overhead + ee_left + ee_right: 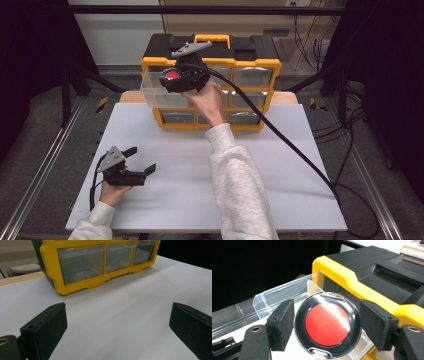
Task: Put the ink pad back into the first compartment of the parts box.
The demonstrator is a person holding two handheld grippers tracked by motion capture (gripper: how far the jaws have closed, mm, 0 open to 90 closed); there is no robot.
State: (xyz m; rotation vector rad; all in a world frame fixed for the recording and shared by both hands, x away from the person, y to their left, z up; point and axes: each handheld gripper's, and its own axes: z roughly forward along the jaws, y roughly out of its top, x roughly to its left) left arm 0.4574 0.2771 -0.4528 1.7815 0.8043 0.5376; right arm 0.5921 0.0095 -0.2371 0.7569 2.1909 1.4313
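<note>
- A yellow and black drawer cabinet [210, 85] is seen standing at the far edge of a white surface [200, 175], with rows of clear drawers on its front.
- One clear drawer [159, 91], in the upper row at the cabinet's left end, is pulled out toward the person.
- The right tongs [176, 79] are held above that open drawer, raised off the surface by the person's right hand [207, 97].
- A round compact [327, 325], with a black rim, clear lid and red centre, is clenched between the two black jaws in the right gripper view, one jaw pressed to each side of its rim.
- The compact is seen hanging over the drawer's inside, near the divider wall [314, 287] and close to the cabinet's yellow frame.
- The left tongs [141, 161] are held low over the near left part of the surface, jaws spread wide and nothing between them.
- The step in hand is judged to be setting the compact into the drawer. It would be done well by lowering the compact until it is inside the drawer walls, clear of the divider and the yellow frame, before the jaws are released.
</note>
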